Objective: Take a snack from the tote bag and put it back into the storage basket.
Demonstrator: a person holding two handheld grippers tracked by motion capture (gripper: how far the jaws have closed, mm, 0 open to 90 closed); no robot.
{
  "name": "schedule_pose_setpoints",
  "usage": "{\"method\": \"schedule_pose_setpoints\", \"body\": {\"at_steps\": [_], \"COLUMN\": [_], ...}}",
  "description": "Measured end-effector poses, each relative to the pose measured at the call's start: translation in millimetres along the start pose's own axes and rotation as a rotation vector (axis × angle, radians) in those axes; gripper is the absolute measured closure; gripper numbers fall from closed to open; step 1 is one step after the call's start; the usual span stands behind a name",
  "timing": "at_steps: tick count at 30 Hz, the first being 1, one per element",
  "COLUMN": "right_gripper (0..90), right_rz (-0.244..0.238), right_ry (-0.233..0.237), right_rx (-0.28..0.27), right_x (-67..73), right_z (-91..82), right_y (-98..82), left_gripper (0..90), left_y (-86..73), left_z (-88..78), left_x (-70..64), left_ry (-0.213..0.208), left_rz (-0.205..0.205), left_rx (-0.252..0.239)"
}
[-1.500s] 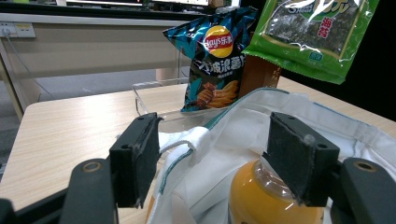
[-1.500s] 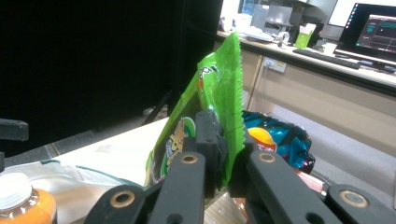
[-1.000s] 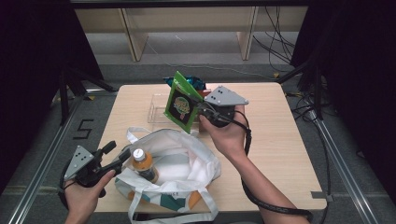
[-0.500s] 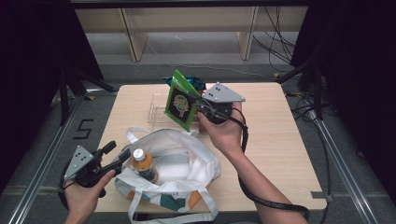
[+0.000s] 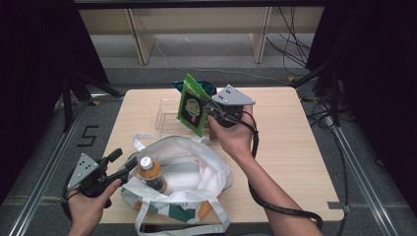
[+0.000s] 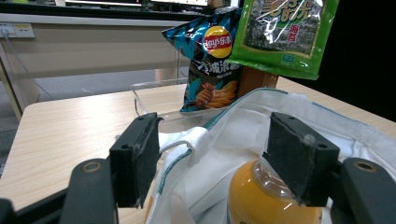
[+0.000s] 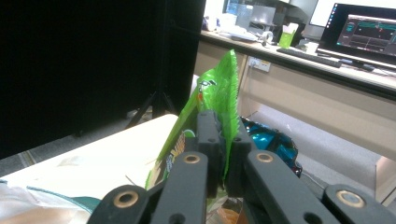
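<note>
My right gripper (image 5: 212, 109) is shut on the edge of a green snack packet (image 5: 192, 105) and holds it upright in the air over the clear tray (image 5: 164, 115). In the right gripper view the jaws pinch the green packet (image 7: 219, 98) between them. A white tote bag (image 5: 196, 169) lies open at the front of the table with an orange drink bottle (image 5: 150, 173) inside. My left gripper (image 5: 125, 164) stands open at the bag's left rim. In the left gripper view the bag's rim (image 6: 196, 140) and the bottle (image 6: 266, 196) lie between the pads (image 6: 137, 158).
A blue chip bag (image 6: 212, 60) stands in the clear tray (image 6: 154, 93) behind the green packet (image 6: 285, 32). The wooden table (image 5: 295, 142) has bare room on its right half. Dark stands and cables surround the table.
The right hand and its green packet have shifted only slightly. The left gripper has kept still at the bag.
</note>
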State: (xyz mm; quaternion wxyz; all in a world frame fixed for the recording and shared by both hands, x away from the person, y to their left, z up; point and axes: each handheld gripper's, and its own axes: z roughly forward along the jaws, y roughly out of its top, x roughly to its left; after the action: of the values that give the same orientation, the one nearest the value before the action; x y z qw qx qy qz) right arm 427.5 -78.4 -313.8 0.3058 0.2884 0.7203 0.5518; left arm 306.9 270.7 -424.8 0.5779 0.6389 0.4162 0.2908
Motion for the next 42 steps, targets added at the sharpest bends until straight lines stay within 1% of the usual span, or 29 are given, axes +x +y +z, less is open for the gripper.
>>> {"method": "schedule_pose_setpoints", "body": {"at_steps": [2, 3, 4, 6, 7, 9, 10, 13, 14, 15, 16, 17, 19, 20, 22, 23, 26, 27, 28, 29, 30, 32, 33, 34, 35, 36, 37, 39, 42], "right_gripper": [88.9, 89.0, 89.0, 89.1, 89.1, 89.1, 89.1, 89.3, 89.3, 89.3, 89.4, 89.4, 89.5, 89.5, 89.6, 89.6, 89.7, 89.7, 89.7, 89.8, 89.8, 89.8, 89.8, 89.8, 89.9, 89.8, 89.9, 89.9, 89.9], "right_rz": [0.013, 0.003, 0.007, -0.027, -0.019, -0.014, -0.019, -0.025, -0.013, -0.032, -0.033, -0.003, -0.008, -0.023, 0.015, -0.021, -0.019, 0.004, -0.016, -0.001, -0.017, 0.007, -0.006, -0.002, 0.017, 0.013, 0.026, -0.009, 0.001], "right_ry": [-0.006, -0.005, -0.005, -0.025, -0.018, -0.027, -0.02, -0.033, -0.032, -0.038, -0.036, -0.04, -0.035, -0.044, -0.041, -0.04, -0.057, -0.052, -0.062, -0.055, -0.052, -0.047, -0.054, -0.045, -0.042, -0.045, -0.047, -0.057, -0.052], "right_rx": [0.012, 0.012, 0.018, -0.005, 0.003, 0.004, 0.006, 0.003, 0.01, 0.003, 0.006, 0.011, 0.012, 0.007, 0.018, 0.003, 0.005, 0.012, 0.007, 0.014, 0.011, 0.02, 0.012, 0.022, 0.027, 0.028, 0.028, 0.019, 0.024], "right_x": [0.2, -0.6, -0.4, -3.0, -3.0, -2.7, -3.5, -4.2, -3.9, -5.4, -5.7, -4.2, -5.5, -7.2, -4.8, -7.3, -7.9, -6.6, -8.0, -6.9, -8.0, -7.4, -8.0, -8.0, -6.9, -7.3, -6.7, -9.2, -8.5], "right_z": [0.4, 1.3, 1.8, 4.0, 4.4, 5.9, 6.8, 9.4, 9.3, 10.3, 11.4, 12.2, 14.3, 15.1, 16.6, 18.4, 20.6, 21.5, 22.4, 23.7, 24.6, 25.9, 27.4, 28.3, 29.2, 30.1, 31.0, 32.9, 35.4], "right_y": [-0.9, -1.3, -1.7, -2.3, -2.7, -3.7, -4.0, -4.7, -4.7, -4.4, -4.1, -4.6, -4.3, -4.3, -5.6, -5.8, -6.6, -7.1, -7.1, -7.3, -7.2, -7.6, -7.8, -8.0, -8.6, -9.0, -9.7, -9.9, -10.5], "left_gripper": [33.6, 33.6, 33.6, 33.6, 33.5, 33.6, 33.5, 33.6, 33.5, 33.5, 33.5, 33.6, 33.6, 33.5, 33.5, 33.6, 33.5, 33.6, 33.6, 33.6, 33.5, 33.6, 33.5, 33.5, 33.5, 33.5, 33.5, 33.5, 33.5], "left_y": [0.2, 0.2, 0.2, 0.0, 0.0, 0.2, 0.2, 0.0, 0.0, 0.1, 0.2, 0.3, 0.2, 0.2, 0.2, 0.3, 0.3, 0.2, 0.2, 0.2, 0.1, 0.0, 0.1, 0.1, 0.1, 0.1, 0.1, 0.0, 0.0], "left_z": [-0.1, -0.1, -0.1, 0.0, 0.0, 0.1, 0.0, 0.2, 0.3, 0.3, 0.3, 0.3, 0.3, 0.3, 0.2, 0.3, 0.4, 0.5, 0.6, 0.6, 0.8, 0.9, 1.0, 1.1, 1.0, 1.0, 1.0, 1.0, 1.0], "left_x": [0.0, 0.0, 0.0, -0.2, -0.3, -0.4, -0.3, -0.1, 0.0, -0.1, -0.2, -0.2, -0.1, 0.0, 0.1, 0.1, -0.3, -0.4, -0.4, -0.4, -0.3, -0.4, -0.5, -0.6, -0.5, -0.4, -0.4, -0.4, -0.4], "left_ry": [0.001, 0.001, 0.001, 0.0, 0.0, 0.001, 0.0, -0.002, -0.002, -0.002, -0.002, -0.002, -0.002, -0.001, 0.0, -0.002, -0.003, -0.003, -0.003, -0.003, -0.004, -0.004, -0.005, -0.005, -0.005, -0.005, -0.005, -0.005, -0.005], "left_rz": [-0.003, -0.004, -0.004, -0.004, -0.005, -0.006, -0.006, -0.004, -0.004, -0.004, -0.004, -0.003, -0.003, -0.004, -0.005, -0.004, -0.004, -0.004, -0.005, -0.004, -0.005, -0.005, -0.004, -0.005, -0.005, -0.005, -0.005, -0.004, -0.005], "left_rx": [-0.003, -0.005, -0.004, -0.003, -0.003, -0.004, -0.004, -0.002, -0.002, -0.001, -0.003, -0.003, -0.003, -0.004, -0.004, -0.004, -0.002, -0.002, -0.001, -0.001, -0.001, -0.001, -0.001, -0.001, -0.001, -0.001, -0.001, -0.001, -0.001]}}
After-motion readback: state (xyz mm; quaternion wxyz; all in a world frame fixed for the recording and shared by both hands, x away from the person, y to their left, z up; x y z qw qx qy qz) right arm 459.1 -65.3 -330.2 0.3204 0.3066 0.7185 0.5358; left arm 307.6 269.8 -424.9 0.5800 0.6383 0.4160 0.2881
